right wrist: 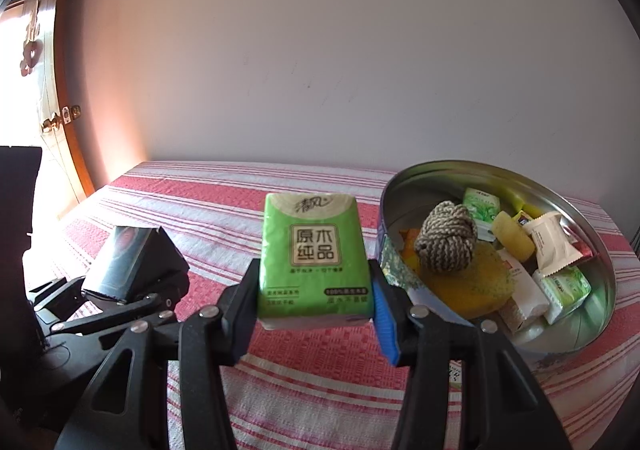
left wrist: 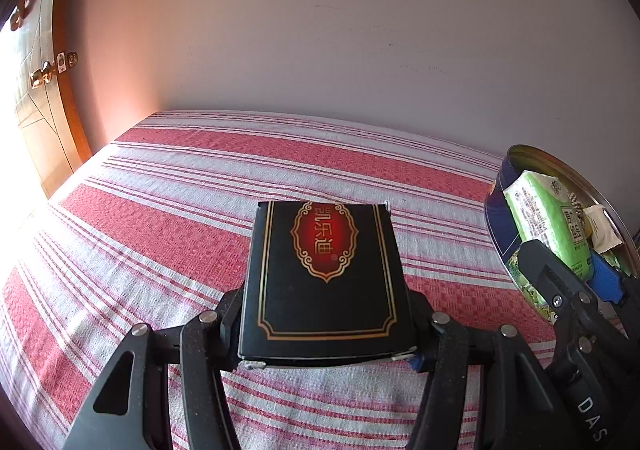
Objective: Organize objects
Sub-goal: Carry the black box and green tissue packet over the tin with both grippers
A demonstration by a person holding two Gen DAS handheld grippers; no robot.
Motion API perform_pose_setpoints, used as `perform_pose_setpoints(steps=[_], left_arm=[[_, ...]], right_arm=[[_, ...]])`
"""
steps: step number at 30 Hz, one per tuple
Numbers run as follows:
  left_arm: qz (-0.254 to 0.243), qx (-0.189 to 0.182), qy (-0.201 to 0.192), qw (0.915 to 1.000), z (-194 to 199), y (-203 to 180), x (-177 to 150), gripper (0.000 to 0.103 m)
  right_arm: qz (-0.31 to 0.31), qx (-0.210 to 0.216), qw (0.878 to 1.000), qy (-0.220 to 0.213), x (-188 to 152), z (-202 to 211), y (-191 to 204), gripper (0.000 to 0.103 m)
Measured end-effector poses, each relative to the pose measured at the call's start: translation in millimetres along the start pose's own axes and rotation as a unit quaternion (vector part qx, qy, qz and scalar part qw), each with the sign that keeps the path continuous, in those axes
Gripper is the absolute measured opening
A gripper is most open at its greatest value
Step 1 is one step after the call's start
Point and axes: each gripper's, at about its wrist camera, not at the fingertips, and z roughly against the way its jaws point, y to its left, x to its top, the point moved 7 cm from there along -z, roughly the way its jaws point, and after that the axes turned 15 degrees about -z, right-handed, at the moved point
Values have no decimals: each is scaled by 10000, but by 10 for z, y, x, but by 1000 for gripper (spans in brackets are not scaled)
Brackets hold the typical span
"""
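Note:
My left gripper (left wrist: 326, 324) is shut on a black box with a red and gold emblem (left wrist: 324, 278), held above the striped cloth. It also shows in the right wrist view (right wrist: 120, 262), at the left. My right gripper (right wrist: 314, 290) is shut on a green tissue pack (right wrist: 314, 258), held above the cloth just left of a round metal tin (right wrist: 600, 290). In the left wrist view the tissue pack (left wrist: 548, 222) and the right gripper's fingers (left wrist: 536, 266) are at the far right, in front of the tin (left wrist: 494, 214).
The tin holds a grey knotted rope ball (right wrist: 446, 238), a yellow sponge (right wrist: 472, 282) and several small packets (right wrist: 560, 242). A red and white striped cloth (left wrist: 200, 218) covers the surface, against a white wall. A wooden door (left wrist: 44, 98) stands at the left.

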Motion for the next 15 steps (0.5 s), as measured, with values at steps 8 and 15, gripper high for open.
perform_pose_setpoints(steps=[8,15], left_arm=[[-108,-74,-82,9999,166,-238,66,60],[-138,-52,-118,9998,276,-401,104,60]], right_arm=[[9,35,9999,-157,20,162,-142,50],[-91,15,9997,-235,47,250,-345,50]])
